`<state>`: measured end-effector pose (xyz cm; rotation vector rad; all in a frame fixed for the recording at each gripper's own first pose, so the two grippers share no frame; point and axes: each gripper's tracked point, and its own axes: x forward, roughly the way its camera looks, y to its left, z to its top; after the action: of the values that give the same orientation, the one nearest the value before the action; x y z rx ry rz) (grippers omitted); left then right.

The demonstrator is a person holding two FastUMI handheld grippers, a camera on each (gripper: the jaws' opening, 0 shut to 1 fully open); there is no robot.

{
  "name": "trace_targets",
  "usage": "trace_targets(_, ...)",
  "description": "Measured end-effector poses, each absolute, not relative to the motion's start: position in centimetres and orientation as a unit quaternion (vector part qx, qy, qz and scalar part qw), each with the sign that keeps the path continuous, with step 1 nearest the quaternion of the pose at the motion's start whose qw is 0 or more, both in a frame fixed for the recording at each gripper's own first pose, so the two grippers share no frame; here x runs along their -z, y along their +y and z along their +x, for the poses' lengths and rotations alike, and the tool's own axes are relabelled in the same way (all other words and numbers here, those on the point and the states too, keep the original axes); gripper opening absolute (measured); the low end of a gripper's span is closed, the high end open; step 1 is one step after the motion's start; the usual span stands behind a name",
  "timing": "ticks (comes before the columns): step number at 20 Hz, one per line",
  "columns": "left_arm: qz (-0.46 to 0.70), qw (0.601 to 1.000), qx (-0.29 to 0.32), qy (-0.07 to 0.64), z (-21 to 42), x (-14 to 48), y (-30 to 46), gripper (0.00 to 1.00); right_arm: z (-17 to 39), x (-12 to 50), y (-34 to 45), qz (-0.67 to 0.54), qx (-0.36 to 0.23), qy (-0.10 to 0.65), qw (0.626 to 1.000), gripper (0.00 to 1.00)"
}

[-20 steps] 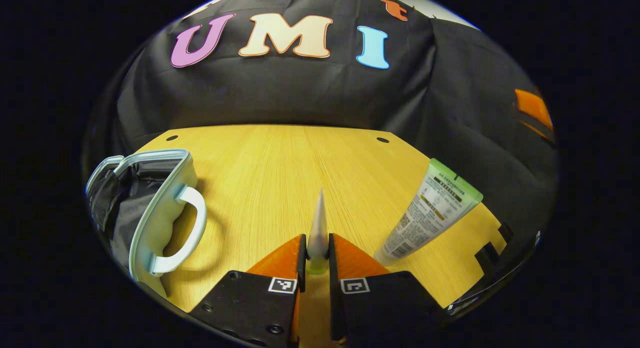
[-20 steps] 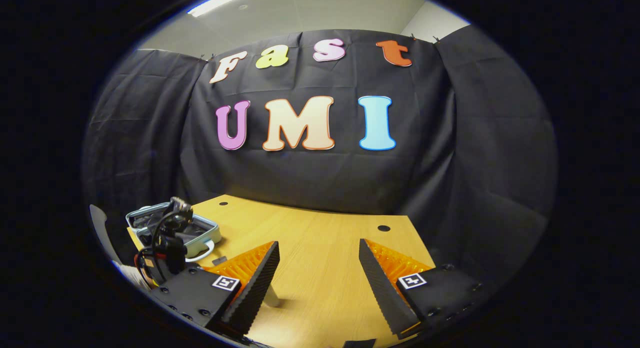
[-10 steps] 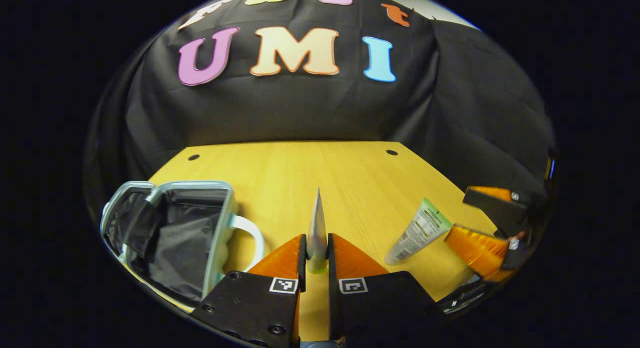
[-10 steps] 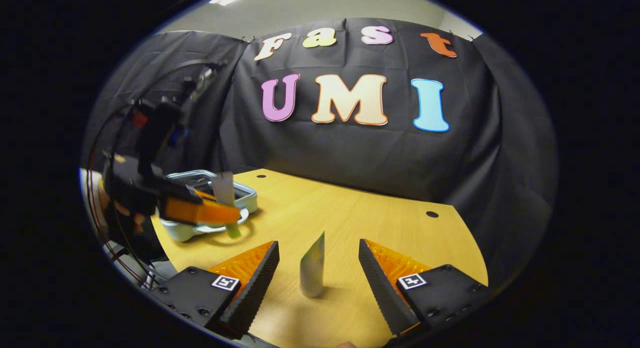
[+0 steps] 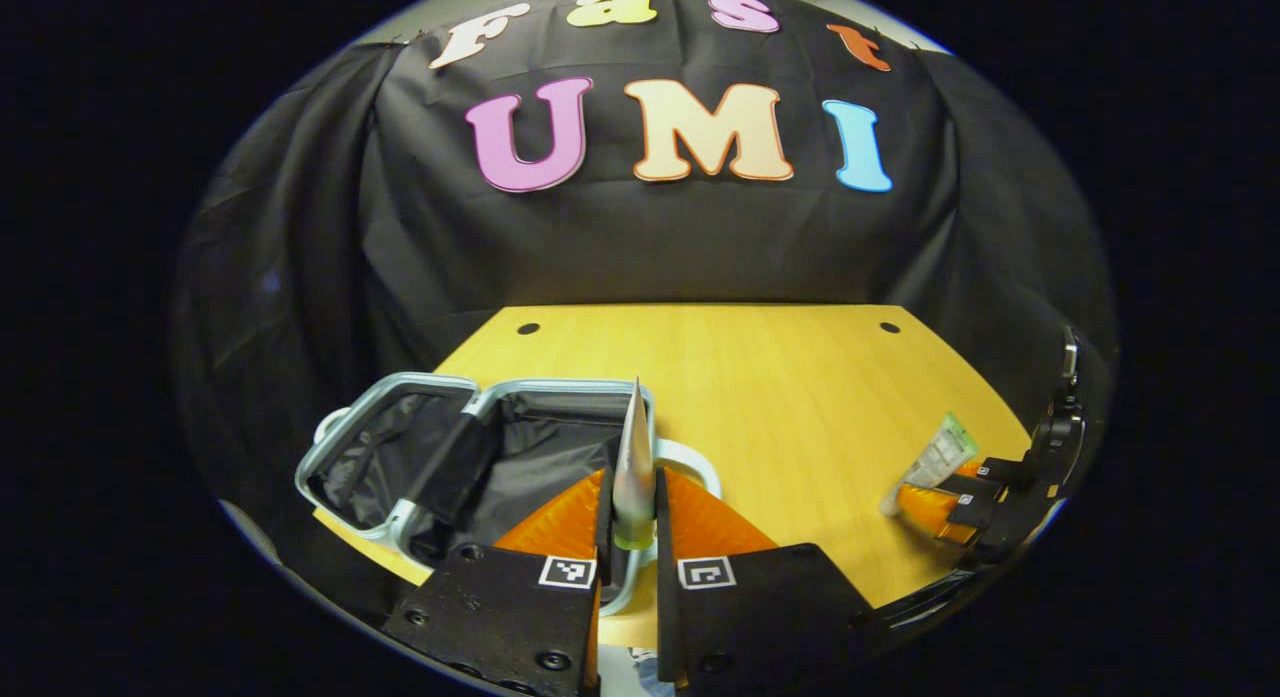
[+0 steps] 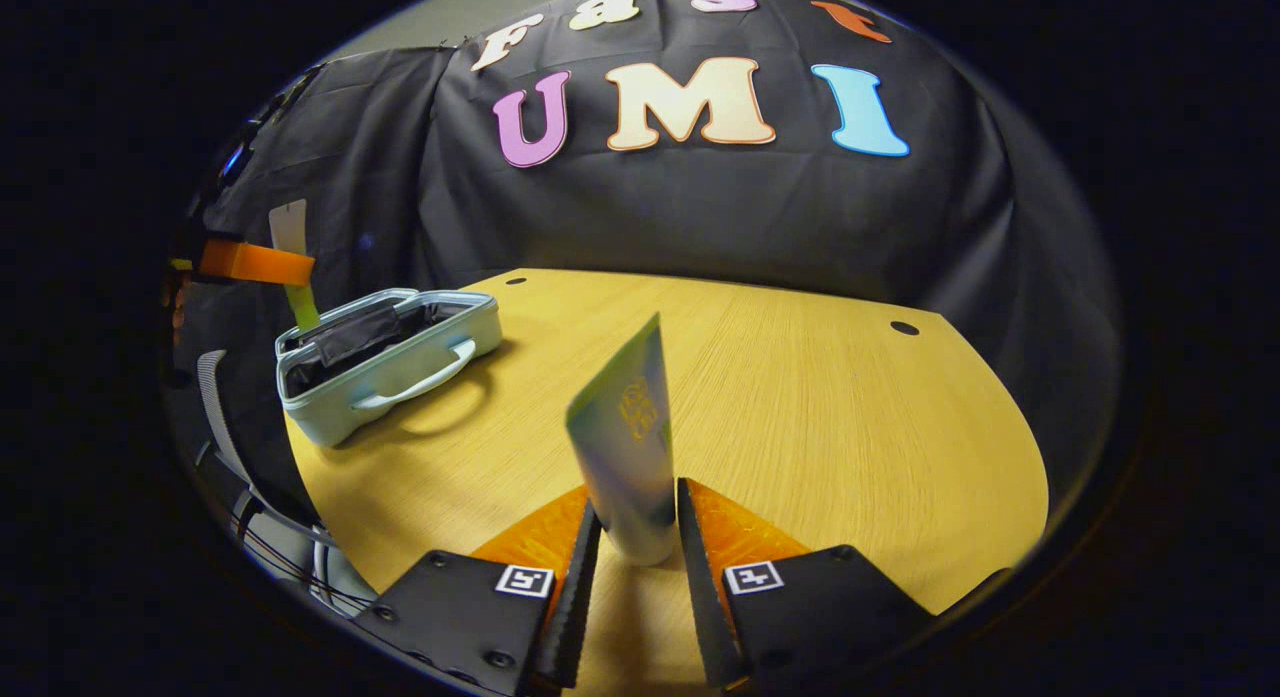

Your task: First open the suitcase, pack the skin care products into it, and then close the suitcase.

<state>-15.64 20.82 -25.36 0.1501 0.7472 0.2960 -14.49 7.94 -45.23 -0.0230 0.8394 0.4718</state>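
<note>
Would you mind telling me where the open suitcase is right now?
In the right gripper view the suitcase lies open on the table's far left corner; in the left gripper view it sits just below the tube held by the left gripper.

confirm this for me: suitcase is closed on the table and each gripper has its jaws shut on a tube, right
Not quite: the suitcase is open, its dark lining showing in the right gripper view. The rest holds: it sits on the table, and the left gripper and right gripper each grip a tube.

Open suitcase (image 6: 385, 352) on table (image 6: 800, 397) — left of tube (image 6: 625, 447).
</note>
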Motion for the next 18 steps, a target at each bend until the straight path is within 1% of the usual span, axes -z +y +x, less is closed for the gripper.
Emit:
trace_targets(3,0.068,0.914,-0.174,0.359,-16.6,24.4,23.1,0.15,-14.2,44.9,8.1,0.01,-0.229,0.419,0.878,0.37)
trace_targets(5,0.068,0.908,-0.185,0.37,-17.4,24.9,24.9,0.15,-14.0,43.9,8.7,0.025,-0.227,0.43,0.873,0.3)
trace_targets(6,0.074,0.902,-0.195,0.379,-17.8,25.2,26.1,0.15,-13.6,43.5,9.5,0.028,-0.232,0.432,0.871,0.29)
trace_targets(7,0.074,0.894,-0.2,0.394,-18.2,25.9,27.2,0.16,-13.2,42.9,10.3,0.026,-0.239,0.429,0.871,0.32)
trace_targets(10,0.07,0.87,-0.195,0.447,-18.9,28.3,30.2,0.15,-12.1,40.5,14.2,0.036,-0.26,0.426,0.866,0.33)
trace_targets(11,0.066,0.864,-0.197,0.459,-18.9,29.0,31.3,0.15,-12.0,39.4,16.2,0.05,-0.272,0.425,0.862,0.29)
trace_targets(12,0.056,0.859,-0.196,0.47,-18.8,29.9,31.9,0.15,-11.9,38.4,18.1,0.059,-0.285,0.423,0.858,0.32)
trace_targets(16,0.033,0.842,-0.168,0.512,-18.7,34.1,33.5,0.15,-12.7,36.2,25.0,0.081,-0.319,0.438,0.836,0.33)
trace_targets(17,0.029,0.836,-0.16,0.523,-18.8,35.1,33.8,0.16,-13.1,35.9,26.7,0.088,-0.328,0.445,0.829,0.29)
trace_targets(18,0.026,0.83,-0.153,0.535,-19.0,36.2,34.1,0.16,-13.6,35.9,28.3,0.092,-0.334,0.456,0.82,0.32)
